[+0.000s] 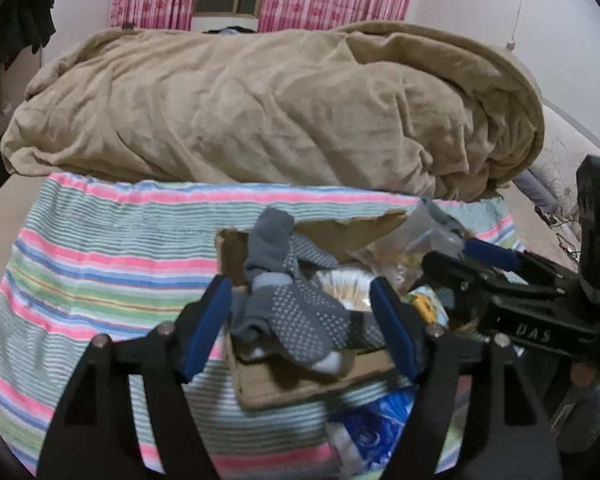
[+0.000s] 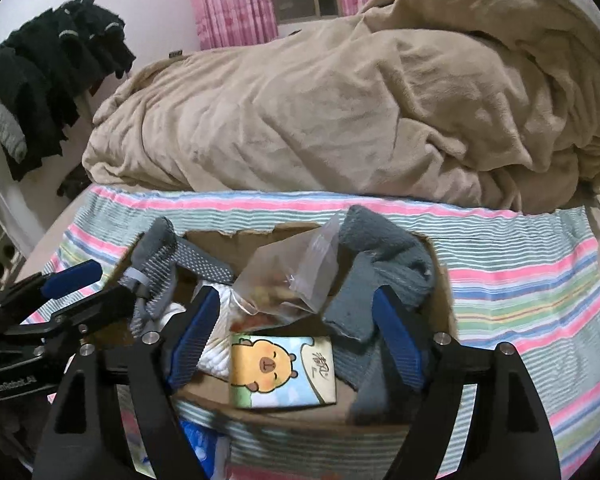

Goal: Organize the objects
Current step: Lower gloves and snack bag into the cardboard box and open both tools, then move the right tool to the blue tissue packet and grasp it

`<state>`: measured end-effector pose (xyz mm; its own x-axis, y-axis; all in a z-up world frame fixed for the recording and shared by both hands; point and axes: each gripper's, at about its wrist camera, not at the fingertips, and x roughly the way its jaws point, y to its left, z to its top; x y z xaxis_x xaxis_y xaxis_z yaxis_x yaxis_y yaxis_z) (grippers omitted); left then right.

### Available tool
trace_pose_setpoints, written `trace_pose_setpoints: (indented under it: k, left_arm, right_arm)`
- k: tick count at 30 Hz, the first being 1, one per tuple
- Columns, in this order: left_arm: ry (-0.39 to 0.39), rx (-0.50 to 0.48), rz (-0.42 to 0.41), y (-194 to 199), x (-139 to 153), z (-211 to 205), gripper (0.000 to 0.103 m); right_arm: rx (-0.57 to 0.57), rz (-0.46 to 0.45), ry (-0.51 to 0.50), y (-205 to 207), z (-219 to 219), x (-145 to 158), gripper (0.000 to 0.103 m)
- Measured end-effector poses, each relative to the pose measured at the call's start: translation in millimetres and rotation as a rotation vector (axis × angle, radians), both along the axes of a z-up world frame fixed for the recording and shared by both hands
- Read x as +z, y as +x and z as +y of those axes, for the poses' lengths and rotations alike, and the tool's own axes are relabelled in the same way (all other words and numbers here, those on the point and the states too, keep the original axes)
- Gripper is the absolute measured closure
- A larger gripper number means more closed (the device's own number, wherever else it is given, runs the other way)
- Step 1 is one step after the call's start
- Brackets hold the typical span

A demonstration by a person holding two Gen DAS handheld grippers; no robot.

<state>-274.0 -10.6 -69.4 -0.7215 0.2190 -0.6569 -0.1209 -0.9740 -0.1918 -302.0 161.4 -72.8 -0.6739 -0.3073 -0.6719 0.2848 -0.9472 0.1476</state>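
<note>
Left tongs [image 1: 302,322] spread wide above dotted grey sock [image 1: 300,312] draped over cardboard box [image 1: 312,388]. Right tongs [image 2: 292,340] likewise released; only right view shows capybara tissue pack [image 2: 282,368], clear snack bag [image 2: 292,276], plain grey sock [image 2: 384,268].

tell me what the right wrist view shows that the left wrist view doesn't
Only the right wrist view shows the cartoon bear tissue pack face up in the cardboard box, and the plain grey sock. Only the left wrist view shows the round container of sticks. Both show the dotted grey sock, the clear snack bag, the tan blanket, the striped towel, and both open grippers: left, right.
</note>
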Motion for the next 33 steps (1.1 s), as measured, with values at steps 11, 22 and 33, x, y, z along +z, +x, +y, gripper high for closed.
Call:
trace_pose_setpoints:
  k: [11, 22, 33]
  left_arm:
    - [-0.012, 0.038, 0.055, 60, 32, -8, 0.016]
    - [-0.031, 0.044, 0.047, 95, 20, -15, 0.016]
    - [-0.061, 0.040, 0.005, 105, -3, -22, 0.016]
  right_arm:
    - [-0.006, 0.054, -0.041, 41, 13, 34, 0.021]
    - [0.026, 0.103, -0.023, 91, 16, 49, 0.021]
    - [0.081, 0.037, 0.019, 102, 8, 20, 0.021]
